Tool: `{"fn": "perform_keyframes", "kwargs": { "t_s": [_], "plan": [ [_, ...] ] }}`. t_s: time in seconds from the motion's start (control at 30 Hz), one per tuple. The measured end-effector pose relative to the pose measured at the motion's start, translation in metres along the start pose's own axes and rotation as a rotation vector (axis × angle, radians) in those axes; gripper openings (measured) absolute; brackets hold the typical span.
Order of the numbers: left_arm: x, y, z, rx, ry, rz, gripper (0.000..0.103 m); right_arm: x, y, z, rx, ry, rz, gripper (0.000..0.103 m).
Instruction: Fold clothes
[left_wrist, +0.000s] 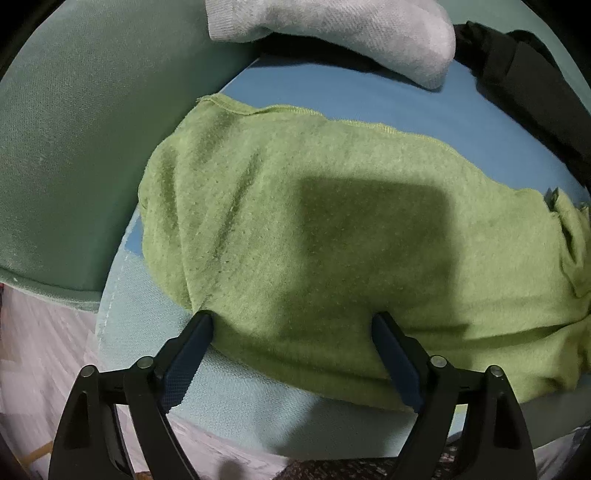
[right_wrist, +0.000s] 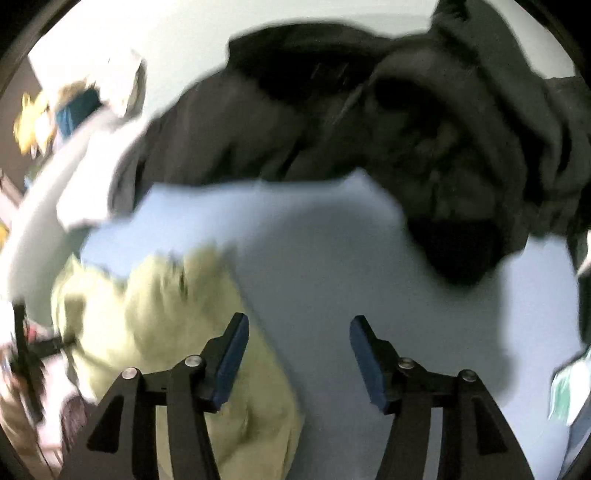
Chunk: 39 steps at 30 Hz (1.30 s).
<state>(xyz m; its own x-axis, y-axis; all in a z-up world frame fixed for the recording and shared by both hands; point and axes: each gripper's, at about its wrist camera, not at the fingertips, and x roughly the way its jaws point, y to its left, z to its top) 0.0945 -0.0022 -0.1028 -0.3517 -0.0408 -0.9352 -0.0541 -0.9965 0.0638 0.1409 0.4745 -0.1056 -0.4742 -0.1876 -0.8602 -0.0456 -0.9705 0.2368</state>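
Soft green garment (left_wrist: 332, 229), light and limp, lying flat on the blue surface (left_wrist: 461, 122).
Left hand-held gripper (left_wrist: 291, 321) spread over its near edge, best pinched there; right hand-held gripper (right_wrist: 299, 325) spread, empty.

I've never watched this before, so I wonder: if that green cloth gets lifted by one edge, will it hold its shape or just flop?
Probably flop: the green cloth already lies in soft ridges and rounded folds. It looks fuzzy, so the left gripper pads should hold it without slipping. Pushed, it would likely bunch up rather than slide.

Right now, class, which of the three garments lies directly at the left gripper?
The green garment: the left gripper straddles its near edge. The white sock and the black garment lie beyond it.
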Motion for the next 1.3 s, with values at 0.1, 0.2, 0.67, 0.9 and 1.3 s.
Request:
{"fn": "perform_keyframes", "kwargs": {
  "t_s": [0.1,0.2,0.67,0.9,1.3],
  "plan": [
    [-0.021,-0.002,0.002,0.000,-0.051,-0.059,0.072,0.011,0.004,-0.012,-0.006,0.054,0.011,0.054],
    [-0.038,-0.010,0.004,0.021,-0.088,-0.093,0.072,0.014,0.028,-0.014,-0.090,0.061,0.012,0.043],
    [-0.019,-0.053,0.035,0.061,-0.061,-0.114,0.072,-0.046,-0.035,-0.004,0.279,-0.165,-0.035,0.045],
    [-0.037,-0.088,0.023,0.177,-0.049,-0.209,0.072,-0.004,0.003,-0.054,0.194,-0.014,0.126,0.059],
    [-0.067,-0.155,0.000,0.388,0.025,-0.399,0.072,-0.007,0.000,-0.086,0.328,0.035,0.190,0.008]
  ]
}}
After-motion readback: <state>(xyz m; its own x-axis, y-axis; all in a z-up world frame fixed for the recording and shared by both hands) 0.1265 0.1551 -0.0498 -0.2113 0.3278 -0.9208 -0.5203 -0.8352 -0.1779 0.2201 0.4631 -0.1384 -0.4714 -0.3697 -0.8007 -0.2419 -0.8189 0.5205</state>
